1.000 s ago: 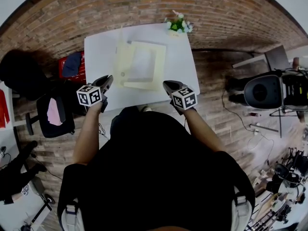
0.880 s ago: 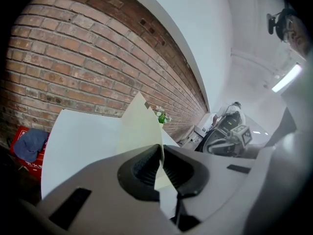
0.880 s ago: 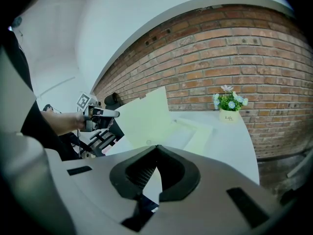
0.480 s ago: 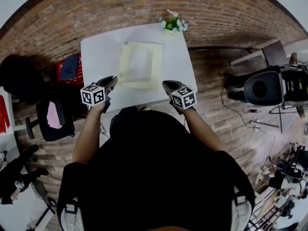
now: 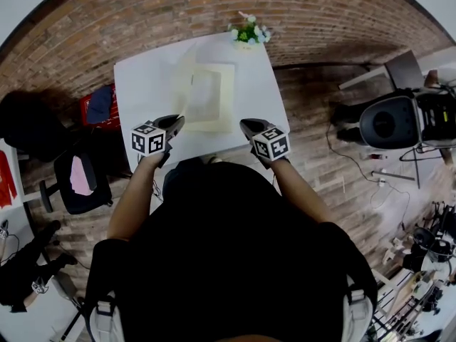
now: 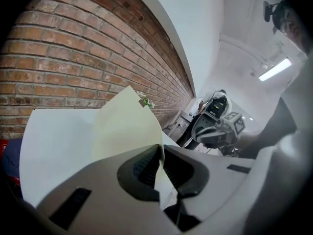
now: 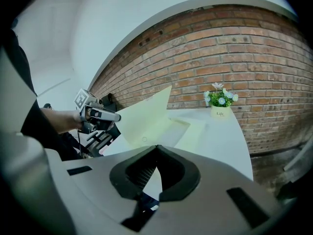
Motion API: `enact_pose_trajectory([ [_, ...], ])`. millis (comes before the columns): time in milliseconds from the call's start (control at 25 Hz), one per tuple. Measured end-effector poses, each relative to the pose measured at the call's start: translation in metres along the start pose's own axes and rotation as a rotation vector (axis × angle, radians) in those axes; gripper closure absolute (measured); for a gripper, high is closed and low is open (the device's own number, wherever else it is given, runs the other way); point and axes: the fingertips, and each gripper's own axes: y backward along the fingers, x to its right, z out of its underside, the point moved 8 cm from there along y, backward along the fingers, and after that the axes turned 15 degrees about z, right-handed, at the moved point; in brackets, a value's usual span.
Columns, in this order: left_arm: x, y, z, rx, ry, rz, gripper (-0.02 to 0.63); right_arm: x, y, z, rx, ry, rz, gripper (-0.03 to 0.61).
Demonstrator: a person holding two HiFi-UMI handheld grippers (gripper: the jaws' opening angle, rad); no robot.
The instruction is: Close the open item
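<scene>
We see a pale yellow flat box (image 5: pixel 214 102) lying near the middle of a white table (image 5: pixel 139 84), with its tray flat on the surface. Its lid (image 5: pixel 182 84) stands raised along the left side, tilted over the tray (so the box is still open). In the right gripper view the lid (image 7: pixel 146 114) rises as a slanted sheet above the shallow tray (image 7: pixel 198 131).

The left gripper (image 5: pixel 178 122) sits at the near left corner of the box, and its jaws are pressed together with nothing between them. In its own view the left gripper (image 6: pixel 160 148) has the lid's outer face (image 6: pixel 124 126) just beyond the tips. We cannot tell whether it touches.

The right gripper (image 5: pixel 246 126) hovers over the table's near edge, to the right of the box and apart from it. Its jaws also meet tip to tip and are empty, as the right gripper view (image 7: pixel 156 148) shows.

A small flower pot (image 5: pixel 248 33) stands at the table's far edge, in front of a brick wall (image 7: pixel 234 58).
</scene>
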Motion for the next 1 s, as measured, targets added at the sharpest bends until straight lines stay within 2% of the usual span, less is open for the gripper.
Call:
enact_pose_trajectory([
  [1000,0.003,-0.091,0.013,-0.215,-0.007,0.159,0.588,0.015,0.02,0.032,-0.04,-0.068,0.076,0.558],
])
